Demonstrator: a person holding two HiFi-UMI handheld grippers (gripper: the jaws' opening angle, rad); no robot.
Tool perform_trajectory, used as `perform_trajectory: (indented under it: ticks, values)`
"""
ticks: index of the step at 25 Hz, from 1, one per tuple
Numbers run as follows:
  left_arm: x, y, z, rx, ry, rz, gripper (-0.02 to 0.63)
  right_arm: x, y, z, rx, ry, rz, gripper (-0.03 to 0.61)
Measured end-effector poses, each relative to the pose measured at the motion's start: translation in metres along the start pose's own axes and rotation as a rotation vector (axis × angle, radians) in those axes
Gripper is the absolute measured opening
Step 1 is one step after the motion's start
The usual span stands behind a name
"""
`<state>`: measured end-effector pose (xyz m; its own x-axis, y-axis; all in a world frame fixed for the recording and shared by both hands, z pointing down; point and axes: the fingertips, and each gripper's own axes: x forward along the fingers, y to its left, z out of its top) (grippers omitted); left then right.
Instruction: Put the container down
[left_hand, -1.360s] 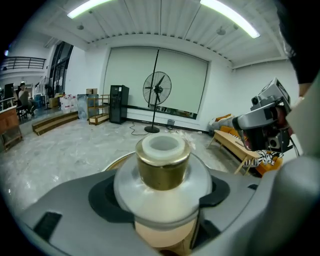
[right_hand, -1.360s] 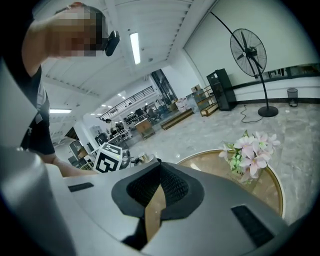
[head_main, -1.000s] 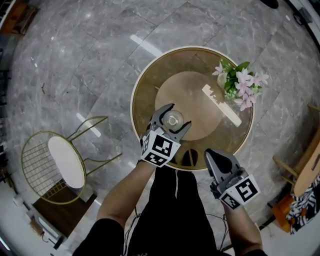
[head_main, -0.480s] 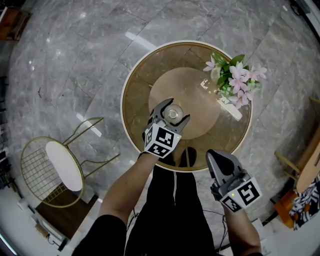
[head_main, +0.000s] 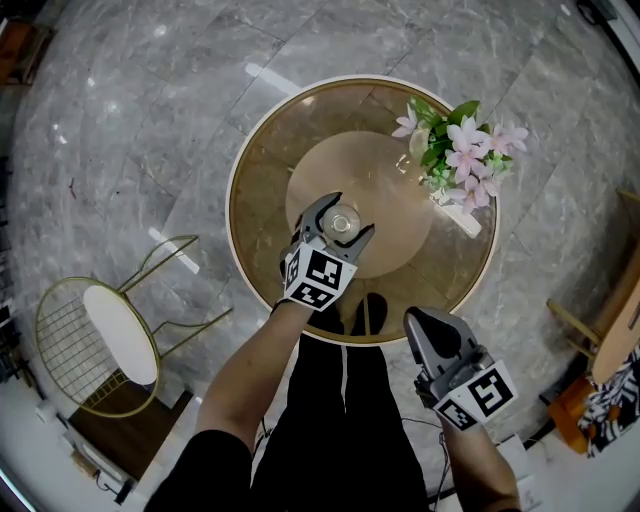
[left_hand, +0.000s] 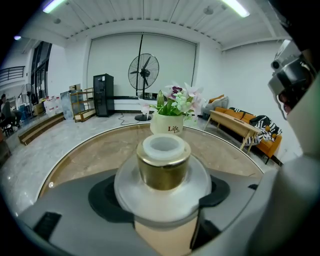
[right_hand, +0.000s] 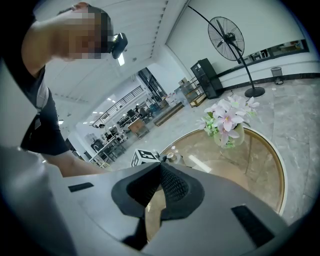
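the left gripper (head_main: 343, 218) is clamped on the frosted round container with a gold collar and white neck (left_hand: 162, 170), over the round gold-rimmed glass table (head_main: 262, 185), in from its near edge. bare glass lies open to its left and far side. the white pot of pink flowers (head_main: 452, 152) stands well apart by the far right edge. the right gripper (head_main: 420, 320), jaws together and empty, hangs just off the near edge.
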<state>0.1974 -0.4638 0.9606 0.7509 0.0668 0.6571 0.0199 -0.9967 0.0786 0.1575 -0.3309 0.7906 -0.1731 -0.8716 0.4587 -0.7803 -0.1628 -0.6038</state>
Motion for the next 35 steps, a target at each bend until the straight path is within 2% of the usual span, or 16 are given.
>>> perform_trajectory:
  ticks: [10,15,19,22,25,30,35]
  values:
    - [0.011,-0.002,-0.012,0.020,0.024,0.038,0.345,-0.024,-0.008,-0.015,0.005,0.000,0.000,0.015]
    - [0.006,-0.005,-0.009,0.035,0.022,0.058,0.350,-0.036,-0.004,-0.019,-0.003,-0.008,0.001,0.015]
    - [-0.009,-0.004,0.005,0.025,-0.010,0.085,0.350,-0.041,0.007,-0.015,-0.025,-0.021,0.015,0.015]
    - [-0.034,-0.010,0.025,0.032,-0.039,0.095,0.348,-0.049,0.023,-0.004,-0.050,-0.035,0.024,0.015]
    - [-0.070,-0.017,0.059,0.074,-0.077,0.101,0.330,-0.061,0.048,0.016,-0.081,-0.059,0.037,0.015]
    - [-0.143,-0.023,0.128,0.061,-0.177,0.130,0.239,-0.087,0.091,0.051,-0.133,-0.103,0.056,0.015]
    - [-0.231,-0.043,0.196,0.066,-0.233,0.182,0.165,-0.131,0.135,0.097,-0.202,-0.141,0.059,0.015]
